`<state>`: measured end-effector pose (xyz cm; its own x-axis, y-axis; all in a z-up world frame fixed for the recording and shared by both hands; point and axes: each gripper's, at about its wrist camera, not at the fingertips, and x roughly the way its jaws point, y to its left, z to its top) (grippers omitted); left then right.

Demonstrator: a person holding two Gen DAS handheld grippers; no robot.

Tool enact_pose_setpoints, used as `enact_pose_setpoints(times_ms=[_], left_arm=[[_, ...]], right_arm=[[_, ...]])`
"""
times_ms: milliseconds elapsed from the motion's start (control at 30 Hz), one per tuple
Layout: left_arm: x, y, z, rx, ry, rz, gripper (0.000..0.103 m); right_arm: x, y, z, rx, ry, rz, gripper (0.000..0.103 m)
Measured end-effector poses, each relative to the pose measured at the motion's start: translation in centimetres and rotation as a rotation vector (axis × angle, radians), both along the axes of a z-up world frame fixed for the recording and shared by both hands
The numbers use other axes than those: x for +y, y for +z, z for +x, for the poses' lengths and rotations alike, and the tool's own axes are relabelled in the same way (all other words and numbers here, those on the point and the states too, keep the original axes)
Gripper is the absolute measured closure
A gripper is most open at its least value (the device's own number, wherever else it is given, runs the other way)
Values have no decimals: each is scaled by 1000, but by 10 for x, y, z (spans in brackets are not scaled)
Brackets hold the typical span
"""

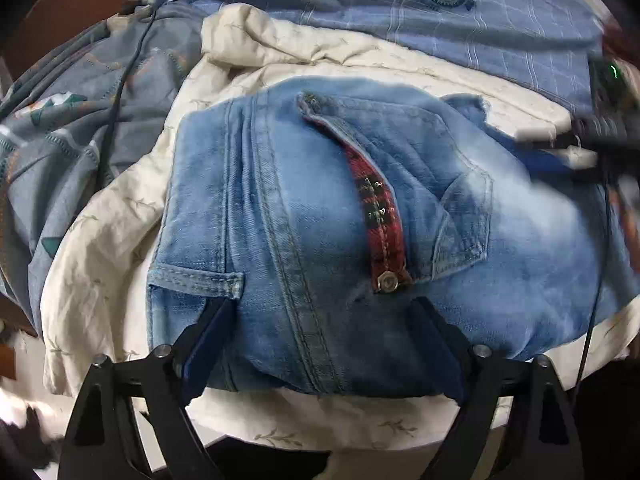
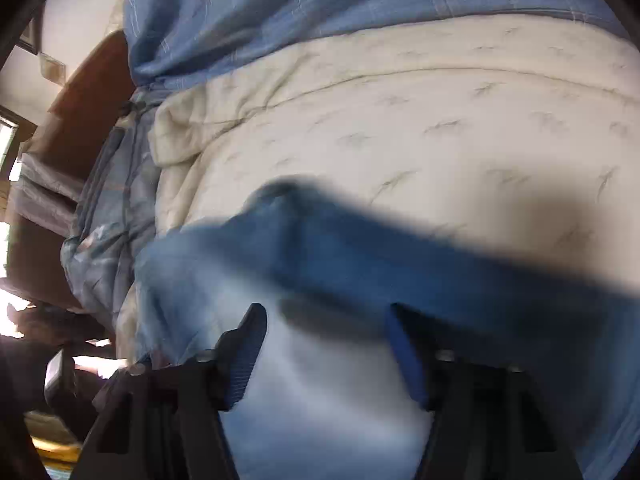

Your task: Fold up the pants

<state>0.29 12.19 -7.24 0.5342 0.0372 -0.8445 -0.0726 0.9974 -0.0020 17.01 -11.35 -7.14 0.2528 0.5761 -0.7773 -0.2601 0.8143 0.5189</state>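
Folded light-blue jeans (image 1: pixel 320 208) lie on a cream quilt (image 1: pixel 100 240). Their fly is turned open and shows a red plaid lining (image 1: pixel 376 208) with a metal button (image 1: pixel 386 282). My left gripper (image 1: pixel 324 312) stands wide open over the near edge of the jeans, with one fingertip (image 1: pixel 224 308) by a belt loop (image 1: pixel 196 280) and the other just below the button. My right gripper (image 2: pixel 326 320) is open, with blurred pale denim (image 2: pixel 328 392) between its fingers and a darker fold of the jeans (image 2: pixel 400 256) just ahead of them. The pads do not press on the cloth.
A blue checked bedcover (image 1: pixel 400 20) lies beyond the quilt and a patterned grey-blue blanket (image 1: pixel 60 132) lies at the left. A black cable (image 1: pixel 128 68) crosses that blanket. At the right edge of the left wrist view there is a dark blurred device (image 1: pixel 608 120).
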Motion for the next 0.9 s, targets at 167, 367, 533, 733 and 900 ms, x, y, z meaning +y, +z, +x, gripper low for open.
enact_pose_setpoints(times_ms=[167,367,533,733,900], left_arm=[[-2,-1,1,13,12,0,11],[-2,-3,5,7,8,0,9],[-3,-3,3,4,7,-2,8],[-4,-4,4,-6,-3,1,7],[-4,-3,5,-3,-3,1,6]], right_arm=[[-31,24,7,-78,-174,52,44],[36,48,-7,-194,69,-46,41],[89,29,1,-239,241,-237,43],[93,9,8,-269,237,-392,83],[66,24,2,-276,170,-357,49]])
